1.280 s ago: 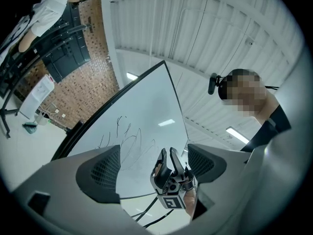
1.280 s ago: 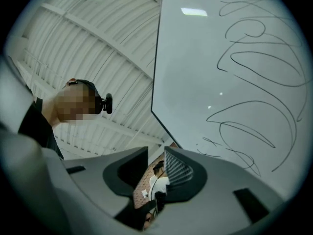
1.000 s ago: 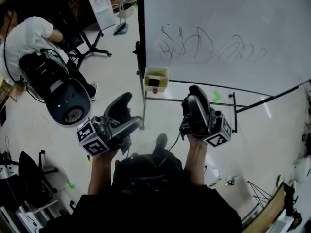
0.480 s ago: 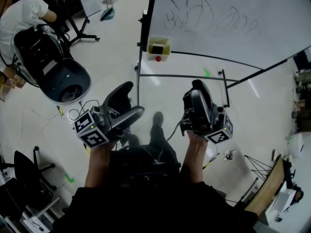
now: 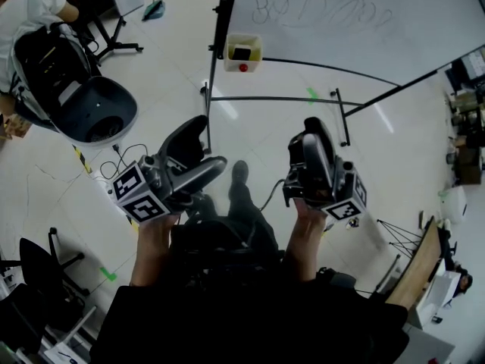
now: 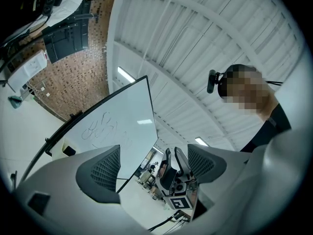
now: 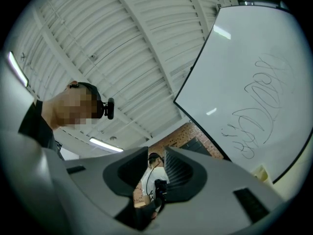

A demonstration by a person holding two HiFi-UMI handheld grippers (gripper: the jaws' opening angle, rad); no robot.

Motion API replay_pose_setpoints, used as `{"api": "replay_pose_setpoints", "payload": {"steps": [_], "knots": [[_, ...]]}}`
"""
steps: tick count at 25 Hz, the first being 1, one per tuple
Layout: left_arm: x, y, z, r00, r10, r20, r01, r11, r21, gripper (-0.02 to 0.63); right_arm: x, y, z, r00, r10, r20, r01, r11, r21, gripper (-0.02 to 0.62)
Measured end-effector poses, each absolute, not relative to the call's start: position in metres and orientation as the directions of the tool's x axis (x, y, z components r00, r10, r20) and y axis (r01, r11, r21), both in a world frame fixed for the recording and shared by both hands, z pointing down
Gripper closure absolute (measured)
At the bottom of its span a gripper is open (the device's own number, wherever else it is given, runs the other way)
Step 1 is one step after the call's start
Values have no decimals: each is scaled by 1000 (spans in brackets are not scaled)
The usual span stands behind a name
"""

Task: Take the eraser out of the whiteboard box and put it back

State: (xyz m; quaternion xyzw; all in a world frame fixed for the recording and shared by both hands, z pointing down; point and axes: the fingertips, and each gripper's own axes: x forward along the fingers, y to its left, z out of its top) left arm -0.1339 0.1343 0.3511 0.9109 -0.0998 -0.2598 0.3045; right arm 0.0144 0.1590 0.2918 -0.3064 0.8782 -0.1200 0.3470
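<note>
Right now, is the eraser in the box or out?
In: the dark eraser sits inside the yellow box at the whiteboard's lower corner.

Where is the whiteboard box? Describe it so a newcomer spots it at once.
Find the scribbled whiteboard at the top of the head view and follow its bottom edge to the left corner, beside the black upright. The whiteboard box sits there: small, pale yellow, open, with a dark eraser inside and a red dot at its front, unlike anything else on the board.

The eraser (image 5: 242,52) lies in the box (image 5: 256,61) at the lower left corner of the whiteboard (image 5: 364,14).
</note>
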Motion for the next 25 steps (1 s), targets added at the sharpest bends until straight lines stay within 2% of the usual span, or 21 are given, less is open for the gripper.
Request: {"api": "replay_pose_setpoints", "payload": {"steps": [8, 17, 25], "knots": [[-122, 143, 350, 857, -302, -419, 12, -799, 601, 176, 17, 174, 285, -575, -650, -497, -502, 760, -412, 477], [-107, 147, 336, 858, -296, -420, -8, -825, 565, 177, 24, 181, 274, -605, -601, -522, -465, 799, -382, 477], [-67, 159, 322, 871, -283, -400, -26, -842, 539, 177, 60, 192, 265, -599, -575, -557, -455, 817, -355, 483]]}}
